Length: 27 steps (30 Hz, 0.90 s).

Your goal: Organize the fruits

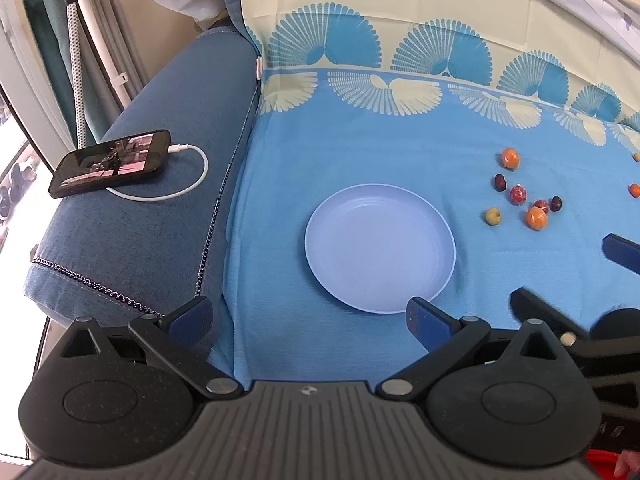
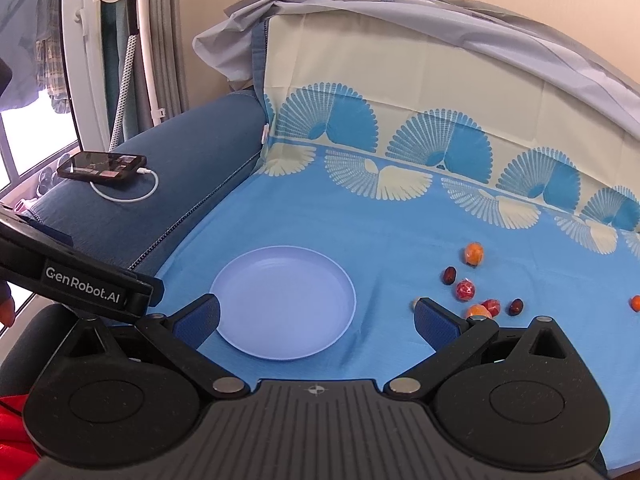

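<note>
A pale blue plate (image 1: 380, 248) was seen lying flat on the blue patterned cloth (image 1: 320, 152); nothing was held in it, bare surface only. The fruits were scattered on the cloth well to the plate's right, none touching it: a yellowish fruit (image 1: 492, 216) nearest the plate, an orange fruit (image 1: 536, 218) just beside a red one (image 1: 541, 205), another red wrapped fruit (image 1: 518, 194), two dark plum-like fruits (image 1: 500, 182), and a second orange fruit (image 1: 510, 158) farthest back. One more orange piece (image 1: 634, 190) was seen apart at the right edge.

The left gripper (image 1: 310, 316) was held spread wide above the cloth, plate's near rim between its fingers, nothing grasped. The right gripper (image 2: 318, 316) was likewise spread wide and empty, plate (image 2: 284, 302) between its fingers, fruit cluster (image 2: 466, 290) just past its right finger.

A phone (image 1: 110, 168) with white cable (image 1: 192, 184) was noted on the blue sofa arm (image 1: 140, 240), left of the cloth.
</note>
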{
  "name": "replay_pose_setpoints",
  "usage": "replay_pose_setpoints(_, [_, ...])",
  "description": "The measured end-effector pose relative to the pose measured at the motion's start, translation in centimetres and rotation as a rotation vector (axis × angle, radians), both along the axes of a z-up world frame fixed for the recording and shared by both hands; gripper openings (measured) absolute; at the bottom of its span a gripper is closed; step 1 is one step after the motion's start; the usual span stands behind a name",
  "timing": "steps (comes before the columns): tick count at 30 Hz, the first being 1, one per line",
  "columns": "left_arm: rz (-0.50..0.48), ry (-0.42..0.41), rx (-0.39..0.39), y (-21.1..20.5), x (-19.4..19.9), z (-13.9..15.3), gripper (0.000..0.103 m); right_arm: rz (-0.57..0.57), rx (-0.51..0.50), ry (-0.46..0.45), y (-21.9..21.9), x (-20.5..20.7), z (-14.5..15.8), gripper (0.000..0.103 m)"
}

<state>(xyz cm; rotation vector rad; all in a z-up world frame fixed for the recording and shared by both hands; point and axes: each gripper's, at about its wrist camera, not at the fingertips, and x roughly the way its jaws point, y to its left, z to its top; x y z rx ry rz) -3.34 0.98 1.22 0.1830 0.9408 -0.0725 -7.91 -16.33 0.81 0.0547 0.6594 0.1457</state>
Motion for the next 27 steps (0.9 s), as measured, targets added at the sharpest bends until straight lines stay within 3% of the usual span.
replay_pose_setpoints(7, [-0.059, 0.001, 0.021, -3.5, 1.2, -0.5, 0.103, -0.177, 0.046, -0.002, -5.2, 1.0, -0.8, 0.103])
replay_pose_setpoints(18, [-0.255, 0.082, 0.012, -15.2, 4.7, -3.3, 0.103, -0.511, 0.079, 0.057, -18.0, 1.2, -5.2, 0.103])
replay_pose_setpoints(27, [-0.334, 0.130, 0.064, -24.1, 9.5, -7.2, 0.103, -0.844, -0.003, -0.036, -34.0, 2.0, -7.6, 0.103])
